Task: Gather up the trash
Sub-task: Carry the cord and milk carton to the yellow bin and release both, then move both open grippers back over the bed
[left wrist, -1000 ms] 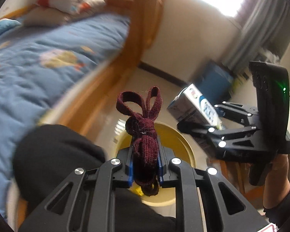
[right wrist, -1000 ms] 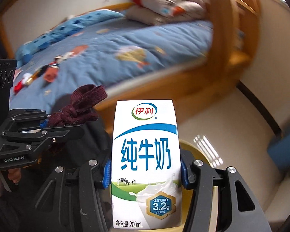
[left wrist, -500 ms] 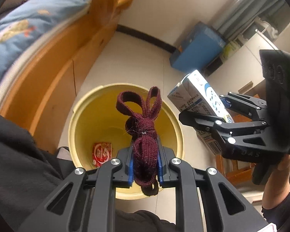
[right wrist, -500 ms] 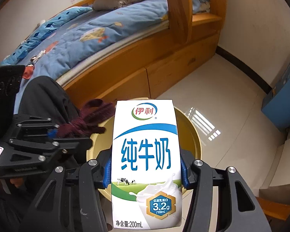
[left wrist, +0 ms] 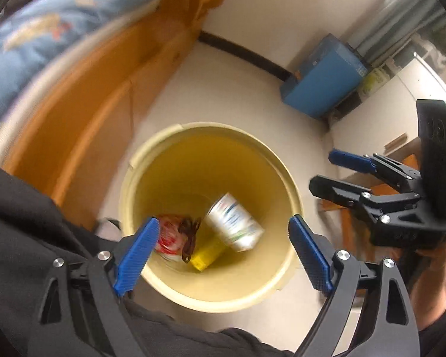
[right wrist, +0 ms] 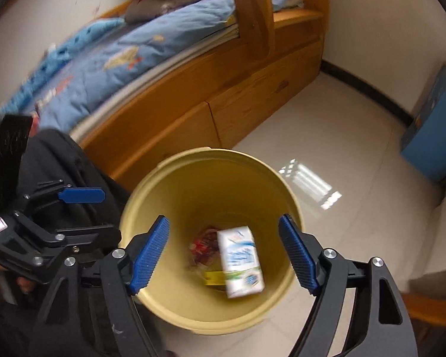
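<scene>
Left wrist view: the left gripper [left wrist: 223, 247] hangs over the yellow bin [left wrist: 133, 178] with its jaws spread wide and nothing between them. Inside the bin, from left to right, lie a red wrapper [left wrist: 168, 235], a dark red cloth strap [left wrist: 190, 235], a small yellow packet [left wrist: 206, 253] and a milk carton [left wrist: 235, 223]. The strap looks soft and limp, best pinched at its bunched middle. The carton looks light, stiff and smooth; flat opposite sides would give the surest hold, and a hard squeeze could crush it. To the right of the bin the right gripper [left wrist: 327, 172] is also spread wide and empty. From the right wrist view the carton [right wrist: 240, 261] lies tilted against the bin's right inner wall [right wrist: 285, 238].
</scene>
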